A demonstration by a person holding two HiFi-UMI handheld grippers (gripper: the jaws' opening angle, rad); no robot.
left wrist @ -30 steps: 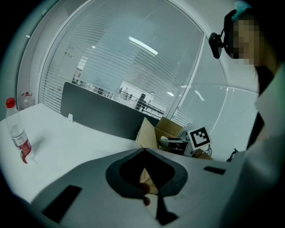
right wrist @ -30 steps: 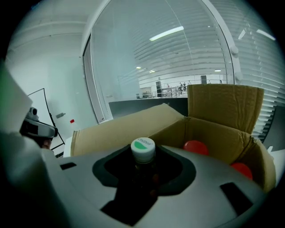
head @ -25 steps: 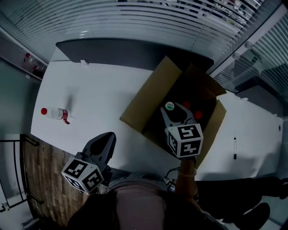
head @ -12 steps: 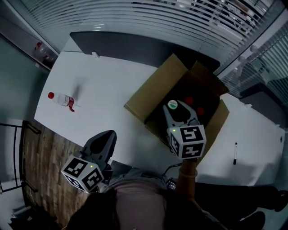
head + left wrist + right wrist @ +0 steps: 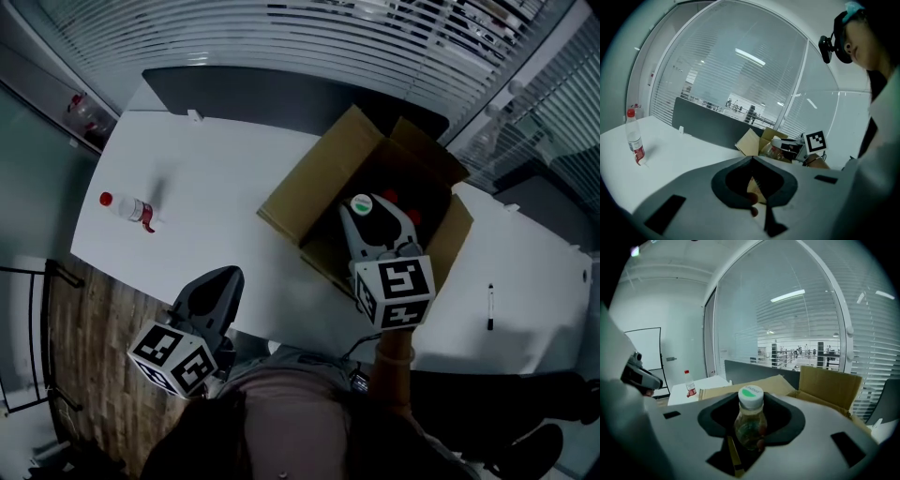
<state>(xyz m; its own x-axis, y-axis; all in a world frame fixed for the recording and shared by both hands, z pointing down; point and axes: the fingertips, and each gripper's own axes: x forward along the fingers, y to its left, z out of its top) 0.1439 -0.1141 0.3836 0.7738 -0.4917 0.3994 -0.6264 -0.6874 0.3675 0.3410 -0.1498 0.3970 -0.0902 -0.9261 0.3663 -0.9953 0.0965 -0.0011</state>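
Note:
My right gripper (image 5: 371, 212) is shut on a clear bottle with a white and green cap (image 5: 362, 202), held upright above the open cardboard box (image 5: 309, 192). In the right gripper view the bottle (image 5: 750, 420) stands between the jaws, and the box flaps (image 5: 829, 380) lie below and behind it. Red bottle caps (image 5: 413, 217) show inside the box. My left gripper (image 5: 223, 277) hangs over the table's near edge, shut and holding nothing. Its jaws meet at the tip in the left gripper view (image 5: 752, 159).
A red-capped bottle (image 5: 127, 208) with a red label is on the white table (image 5: 216, 187) at the far left, also in the left gripper view (image 5: 633, 140). A dark partition (image 5: 281, 98) runs along the back edge. A pen (image 5: 488, 307) lies at the right.
My right gripper has risen with the bottle: the box walls and red caps that stood round it now lie below. The left gripper has barely moved.

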